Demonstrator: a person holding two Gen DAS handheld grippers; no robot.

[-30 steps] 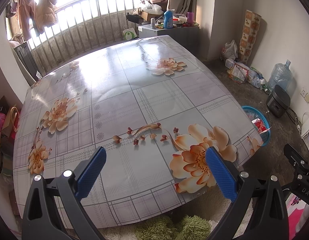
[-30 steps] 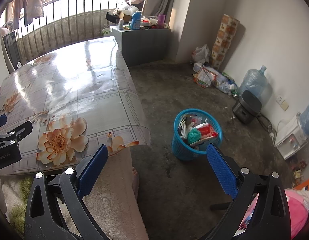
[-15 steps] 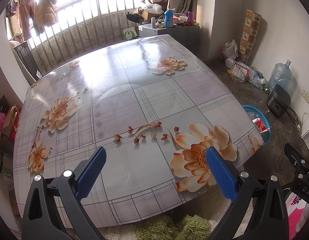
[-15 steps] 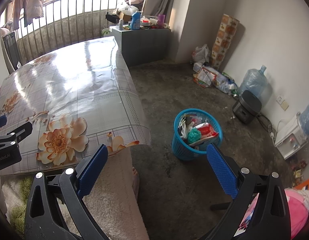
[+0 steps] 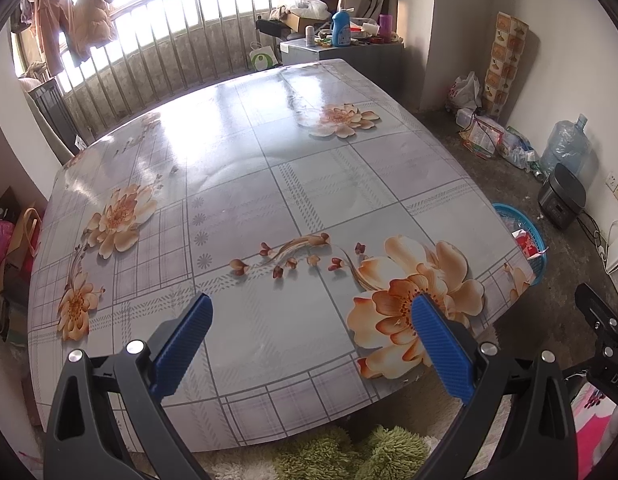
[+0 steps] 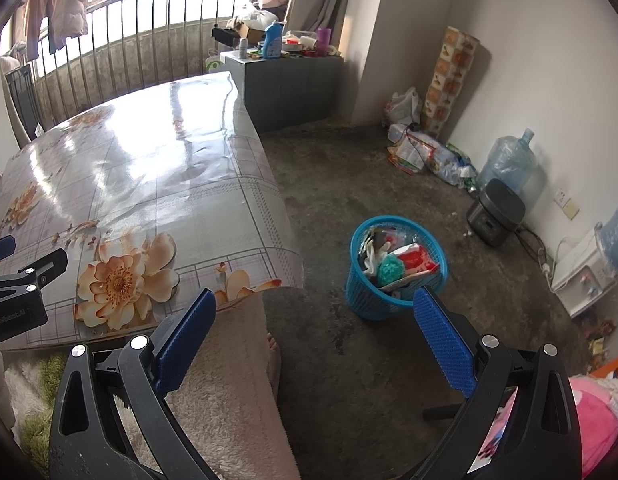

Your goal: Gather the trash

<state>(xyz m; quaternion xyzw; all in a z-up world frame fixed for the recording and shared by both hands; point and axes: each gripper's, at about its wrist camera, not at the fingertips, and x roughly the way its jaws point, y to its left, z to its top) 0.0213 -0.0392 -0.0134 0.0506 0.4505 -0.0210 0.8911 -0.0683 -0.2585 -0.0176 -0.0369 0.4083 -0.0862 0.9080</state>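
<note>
Left gripper (image 5: 309, 340): blue-padded jaws spread wide, nothing between them, held above the near edge of the desk (image 5: 309, 184), which is covered in a glossy floral plastic cloth. No loose item is visible on that surface, so in my judgement the gripper is idle there for want of anything to pick up.

Right gripper (image 6: 315, 334): jaws likewise wide apart and empty, held off the desk's right edge over the grey concrete floor (image 6: 369, 360).

The round blue plastic mesh wastebasket (image 6: 373, 300) stands on the floor, ahead of and below the right gripper, just beside the desk corner. The collected trash (image 6: 401, 260), wrappers and a teal clump, lies inside it, filling it near the rim. Judgement: collection appears largely complete.

A heap of bags and packets (image 6: 425, 152) lies well apart against the far wall; whether it counts as trash cannot be told.
</note>
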